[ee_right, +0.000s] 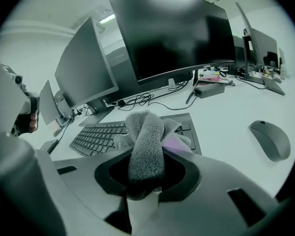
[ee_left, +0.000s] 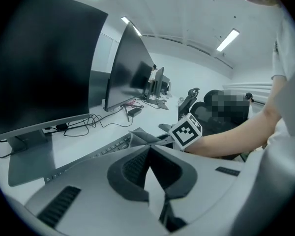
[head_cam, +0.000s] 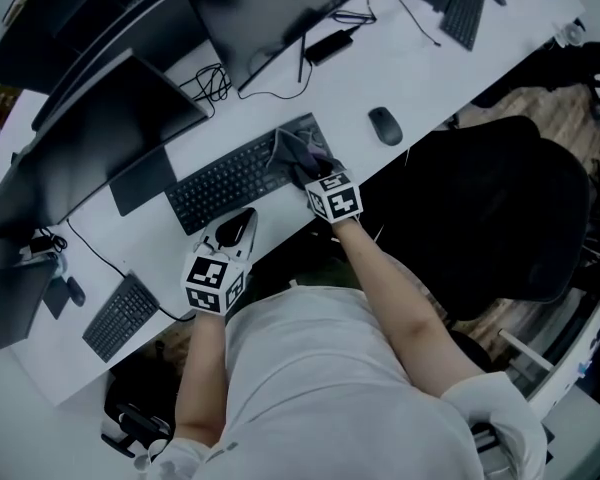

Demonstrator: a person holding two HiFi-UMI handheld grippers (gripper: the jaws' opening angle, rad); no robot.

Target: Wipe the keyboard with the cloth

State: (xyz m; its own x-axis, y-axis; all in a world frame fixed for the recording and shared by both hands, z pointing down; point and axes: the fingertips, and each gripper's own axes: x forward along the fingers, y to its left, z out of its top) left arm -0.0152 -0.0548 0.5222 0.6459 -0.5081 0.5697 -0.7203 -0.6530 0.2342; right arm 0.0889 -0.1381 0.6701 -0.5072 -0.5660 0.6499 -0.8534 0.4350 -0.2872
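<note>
A black keyboard (head_cam: 230,180) lies on the white desk (head_cam: 410,73) in front of the monitors. A grey cloth (head_cam: 302,151) is bunched over its right end. My right gripper (head_cam: 314,173) is shut on the cloth and holds it down on the keys; in the right gripper view the cloth (ee_right: 146,141) rises in a fold out of the jaws above the keyboard (ee_right: 101,134). My left gripper (head_cam: 235,230) sits at the keyboard's near edge, jaws together and empty. Its own view shows the left gripper (ee_left: 149,151), the keyboard (ee_left: 108,150) and the cloth (ee_left: 142,137) beyond.
A dark mouse (head_cam: 385,125) lies right of the keyboard. Curved monitors (head_cam: 110,128) stand behind it, with cables (head_cam: 210,83) and a power adapter (head_cam: 328,46). A second keyboard (head_cam: 120,316) is at the near left, another (head_cam: 464,12) far right. A black chair (head_cam: 500,208) stands on the right.
</note>
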